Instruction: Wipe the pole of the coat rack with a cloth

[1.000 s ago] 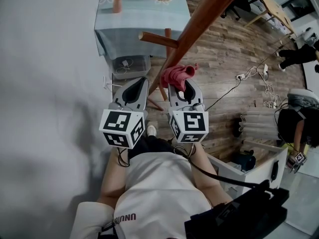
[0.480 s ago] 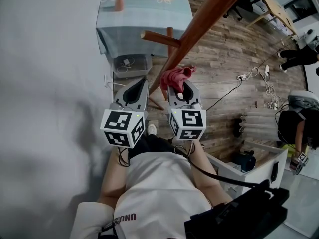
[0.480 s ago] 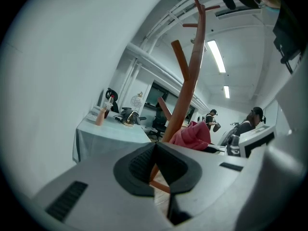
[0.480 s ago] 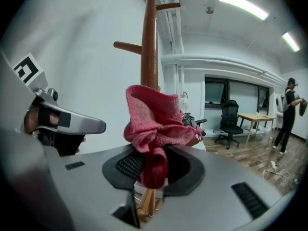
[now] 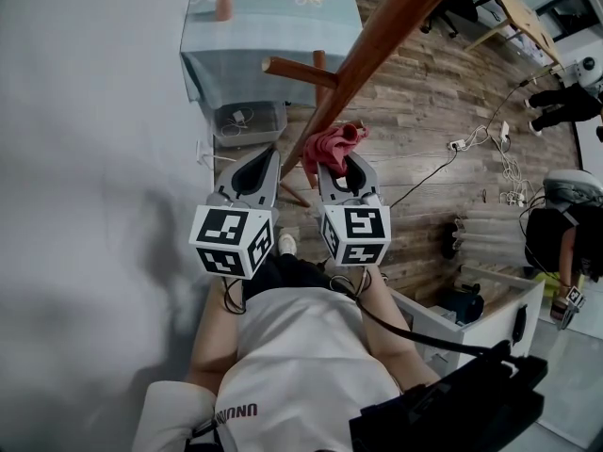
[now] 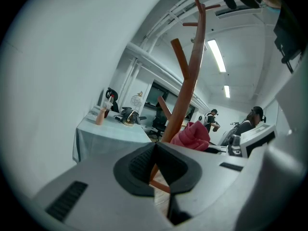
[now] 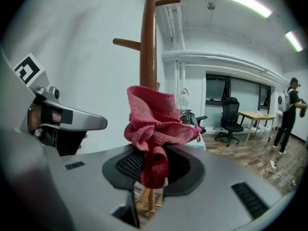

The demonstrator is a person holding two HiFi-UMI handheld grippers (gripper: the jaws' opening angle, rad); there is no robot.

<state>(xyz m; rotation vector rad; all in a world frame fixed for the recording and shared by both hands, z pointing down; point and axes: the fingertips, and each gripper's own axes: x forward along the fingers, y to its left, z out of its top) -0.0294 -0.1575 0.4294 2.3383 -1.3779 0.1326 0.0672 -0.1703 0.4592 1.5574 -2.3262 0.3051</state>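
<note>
Wiping stroke in hand, we judge. Our right gripper (image 7: pixel 153 163) clamped on pink cloth (image 7: pixel 153 121), bunched at frame centre, seemingly against pole (image 7: pixel 148 37). Our left gripper (image 6: pixel 155 150) jaws together, empty, left of it. Pole long axis upright in right gripper view; in head view slants toward upper right. Next: we slide cloth along that axis, maintaining pressure.

Head view: mounted above the person (image 5: pixel 301 365), facing steeply down over the left gripper (image 5: pixel 259 163) and right gripper (image 5: pixel 345 166) to the wood floor (image 5: pixel 443 111). Left gripper view: low, close beside the pole (image 6: pixel 185 95), tilted up toward the ceiling (image 6: pixel 240 57). Right gripper view: close to the pole, nearly level. All three share the pole and the red cloth (image 5: pixel 332 144).
</note>
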